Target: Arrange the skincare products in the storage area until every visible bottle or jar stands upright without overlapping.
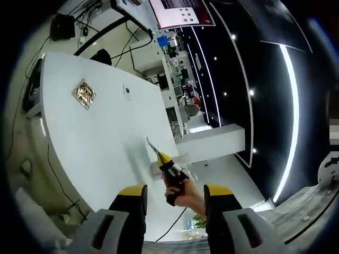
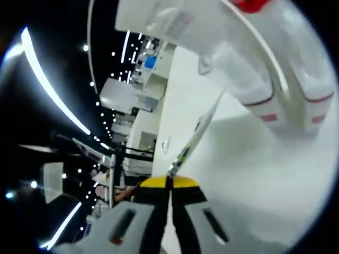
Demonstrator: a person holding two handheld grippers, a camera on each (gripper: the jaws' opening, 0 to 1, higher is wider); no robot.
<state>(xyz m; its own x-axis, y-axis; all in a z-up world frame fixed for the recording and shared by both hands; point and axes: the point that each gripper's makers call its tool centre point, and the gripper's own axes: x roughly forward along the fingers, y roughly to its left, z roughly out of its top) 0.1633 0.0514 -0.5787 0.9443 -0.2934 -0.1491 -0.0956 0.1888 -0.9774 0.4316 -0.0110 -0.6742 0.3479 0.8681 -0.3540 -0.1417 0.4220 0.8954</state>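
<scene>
L gripper [image 1: 175, 203] hangs released, jaws wide apart over the white table [image 1: 100, 143]. Past them, the R gripper [image 1: 170, 174] comes in from the right. In the right gripper view, R gripper [image 2: 169, 185] is clenched on a thin sachet [image 2: 193, 140]. Farther off: white bottles w/ red bands [image 2: 275, 100] close above, gold packet [image 1: 84, 94] on the table's far part.

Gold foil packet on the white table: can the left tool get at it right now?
Probably yes. The left tool is open and empty, and the gold foil packet lies alone on bare table. The right tool, shut on a thin strip, sits off that line.
</scene>
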